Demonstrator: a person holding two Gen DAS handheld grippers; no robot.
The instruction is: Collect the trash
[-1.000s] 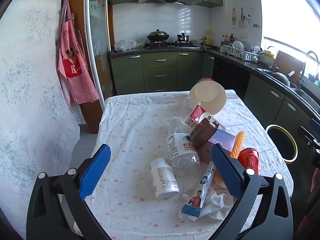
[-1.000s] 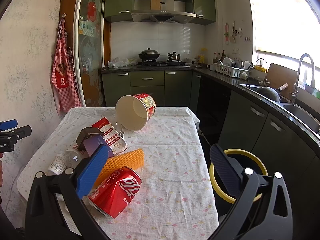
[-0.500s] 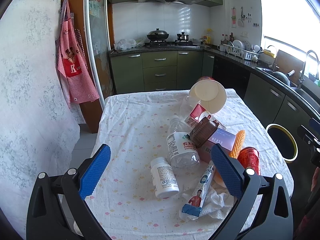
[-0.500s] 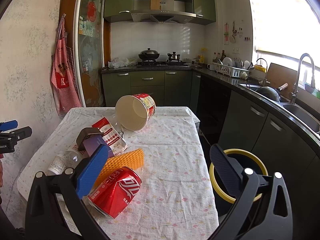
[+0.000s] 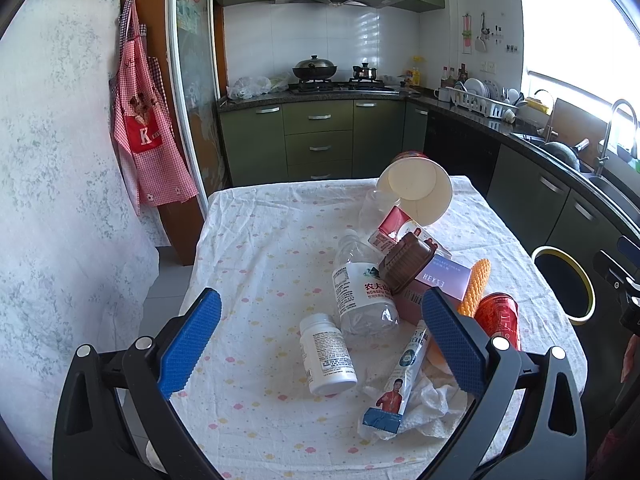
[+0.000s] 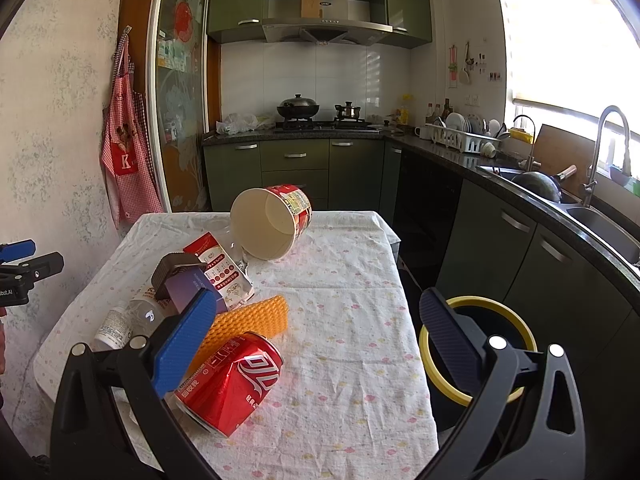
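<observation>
Trash lies on the clothed table (image 5: 260, 248): a white pill bottle (image 5: 326, 354), a clear water bottle (image 5: 362, 296), a toothpaste box (image 5: 400, 380) on crumpled tissue (image 5: 432, 404), a brown tub (image 5: 406, 266), a purple box (image 5: 438, 280), an orange sponge (image 5: 476, 286), a crushed red can (image 6: 232, 384) and a tipped paper bowl (image 6: 272, 228). A yellow-rimmed bin (image 6: 476, 352) stands right of the table. My left gripper (image 5: 320, 344) is open above the near edge, before the pill bottle. My right gripper (image 6: 316, 344) is open, the can by its left finger.
Green kitchen cabinets (image 5: 320, 144) and a stove stand behind the table. A dark counter with a sink (image 6: 600, 220) runs along the right. A red checked apron (image 5: 148, 136) hangs on the left wall. A red-and-white packet (image 6: 218, 270) lies near the bowl.
</observation>
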